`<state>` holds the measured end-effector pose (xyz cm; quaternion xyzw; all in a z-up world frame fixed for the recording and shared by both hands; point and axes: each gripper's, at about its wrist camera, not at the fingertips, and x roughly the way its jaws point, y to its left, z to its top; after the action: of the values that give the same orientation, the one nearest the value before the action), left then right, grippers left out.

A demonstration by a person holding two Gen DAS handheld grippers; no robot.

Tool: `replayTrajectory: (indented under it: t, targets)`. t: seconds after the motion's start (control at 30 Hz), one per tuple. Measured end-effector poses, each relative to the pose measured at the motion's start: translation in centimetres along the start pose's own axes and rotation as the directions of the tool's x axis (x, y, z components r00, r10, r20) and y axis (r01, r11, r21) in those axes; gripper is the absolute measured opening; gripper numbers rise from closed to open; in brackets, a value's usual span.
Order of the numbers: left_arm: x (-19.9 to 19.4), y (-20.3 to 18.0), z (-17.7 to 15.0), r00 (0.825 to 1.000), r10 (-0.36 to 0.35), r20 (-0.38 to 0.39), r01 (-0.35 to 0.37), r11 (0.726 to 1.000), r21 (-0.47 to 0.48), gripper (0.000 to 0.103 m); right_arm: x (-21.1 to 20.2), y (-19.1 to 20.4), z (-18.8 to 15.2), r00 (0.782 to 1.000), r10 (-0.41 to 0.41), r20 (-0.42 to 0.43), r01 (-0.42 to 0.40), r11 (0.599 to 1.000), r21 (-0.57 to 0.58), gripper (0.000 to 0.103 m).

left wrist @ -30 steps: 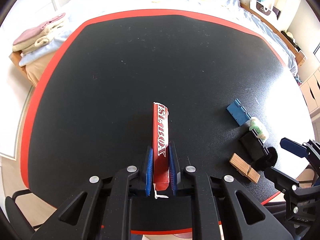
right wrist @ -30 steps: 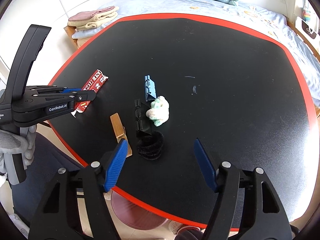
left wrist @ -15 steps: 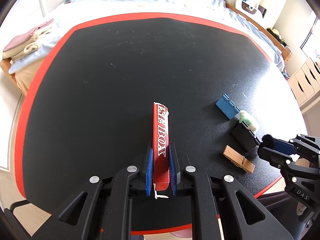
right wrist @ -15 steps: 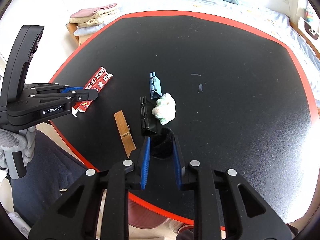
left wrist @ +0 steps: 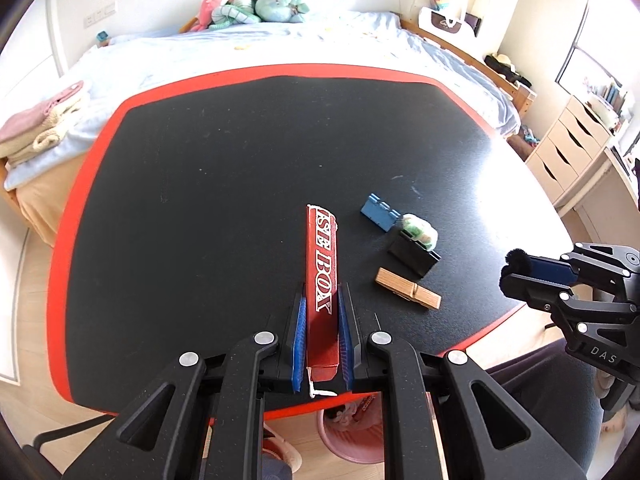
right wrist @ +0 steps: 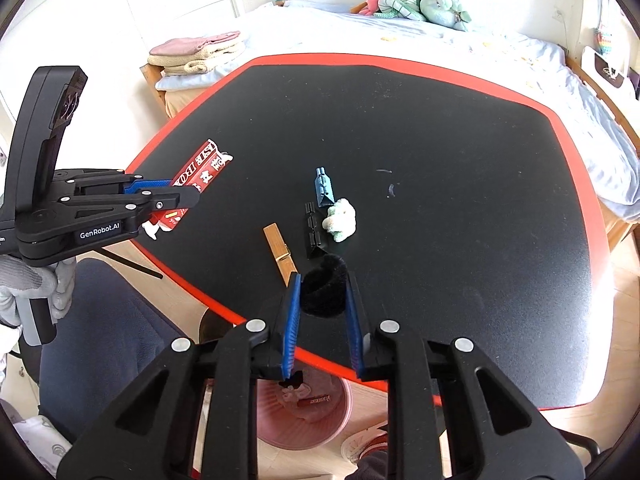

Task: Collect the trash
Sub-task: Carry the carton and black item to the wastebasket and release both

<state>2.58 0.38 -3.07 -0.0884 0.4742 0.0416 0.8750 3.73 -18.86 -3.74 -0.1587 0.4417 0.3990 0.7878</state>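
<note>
Red flat cardboard box [left wrist: 322,280] squeezed tight in left gripper [left wrist: 322,338]; black fuzzy ball [right wrist: 324,289] pinched in right gripper [right wrist: 322,312]. Both lifted off, above round pink bin [right wrist: 304,412], likely for dropping.

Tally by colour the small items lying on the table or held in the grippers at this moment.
Red: 1, wrapper in the left gripper
Black: 2, fuzzy ball in the right gripper, clip
Blue: 1, clip
Wood: 1, clothespin
Pale green: 1, wad
Total: 6
</note>
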Motion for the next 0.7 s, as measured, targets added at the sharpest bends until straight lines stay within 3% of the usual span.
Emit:
replayTrajectory:
  t: [0.4, 0.7]
  targets:
    - [-5.4, -2.0, -3.9, 0.993, -0.112, 0.035, 0.107, 0.987, 0.117, 0.014, -4.7, 2.3, -3.9, 0.999, 0.009, 0.043, -0.009, 1.0, -0.005, 0.021]
    - [-6.3, -4.0, -6.9, 0.986, -0.166, 0.002, 0.163, 0.971, 0.173, 0.014, -5.7, 4.3, -7.2, 0.999, 0.041, 0.02, -0.041, 0.999, -0.011, 0.021]
